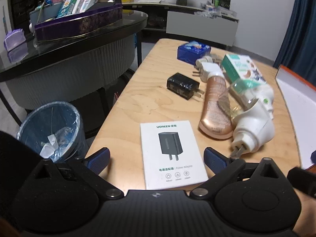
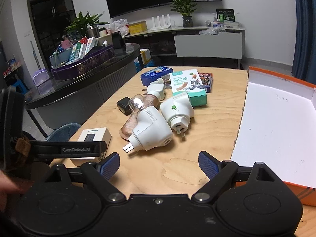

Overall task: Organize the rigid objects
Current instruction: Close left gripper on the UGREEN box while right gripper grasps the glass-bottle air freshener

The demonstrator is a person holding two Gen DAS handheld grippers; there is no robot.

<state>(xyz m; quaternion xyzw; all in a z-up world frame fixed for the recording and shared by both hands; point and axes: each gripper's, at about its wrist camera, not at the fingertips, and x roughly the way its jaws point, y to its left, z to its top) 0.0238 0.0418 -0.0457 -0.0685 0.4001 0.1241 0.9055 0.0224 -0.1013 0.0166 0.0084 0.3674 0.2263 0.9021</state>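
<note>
Left wrist view shows the left gripper [image 1: 157, 158] spread wide and empty, its fingers straddling the white adapter box [image 1: 171, 154] that lies flat near the desk's [image 1: 150, 79] front-left edge. Right wrist view has the right gripper [image 2: 159, 165] equally wide and empty over bare wood, with the nearer white plug-in [image 2: 152, 131] just ahead and a second plug-in [image 2: 176, 109] touching it behind. The orange-rimmed tray [image 2: 276, 128] sits at the desk's right side, white inside and holding nothing, so it looks like the likely destination. Risks, as I judge them: the adapter box is thin and close to the edge above the bin [image 1: 53, 126], so a push instead of a clean pinch could slide it off. The plug-ins are rounded and crowd against the gold tube [image 1: 216, 106] and black charger [image 1: 182, 86]; grabbing one may roll or drag its neighbours. The bandage box [image 2: 187, 87] and blue tin [image 2: 156, 76] lie farther back. Open wood lies between the right gripper and the cluster, and along the tray's near wall, giving a clear lane for carrying things rightward.
</note>
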